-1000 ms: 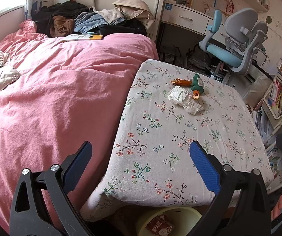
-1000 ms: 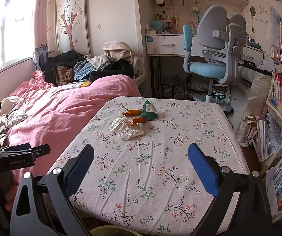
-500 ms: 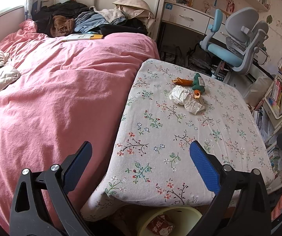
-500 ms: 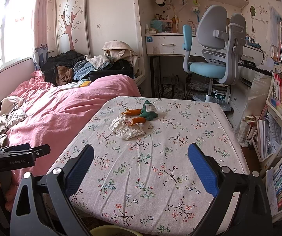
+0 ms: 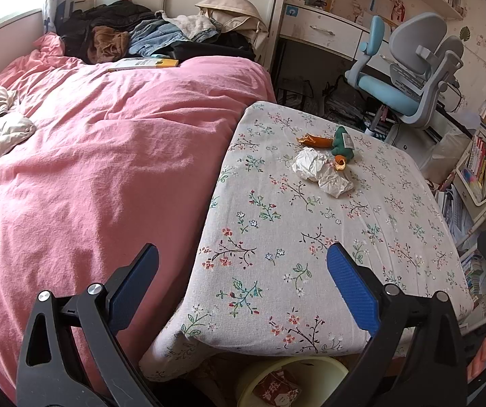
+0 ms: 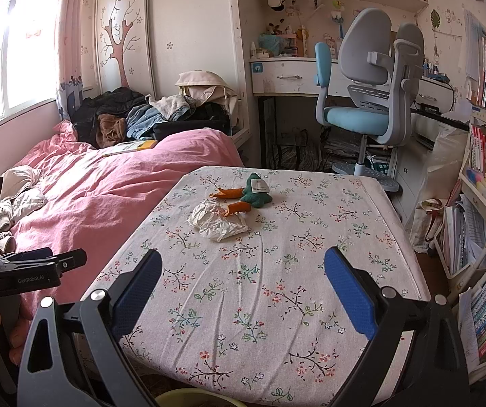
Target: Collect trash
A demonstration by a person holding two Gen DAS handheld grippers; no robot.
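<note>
Crumpled white paper lies on the flowered table, toward its far half. Beside it are two orange peels and a small green plush toy. A yellow bin with a red wrapper inside stands under the table's near edge. My left gripper is open over the table's near left corner, empty. My right gripper hangs open above the near part of the table, empty.
A bed with a pink cover runs along the table's left side, with clothes piled at its head. A blue and grey desk chair and desk stand beyond the table. Book racks fill the right side.
</note>
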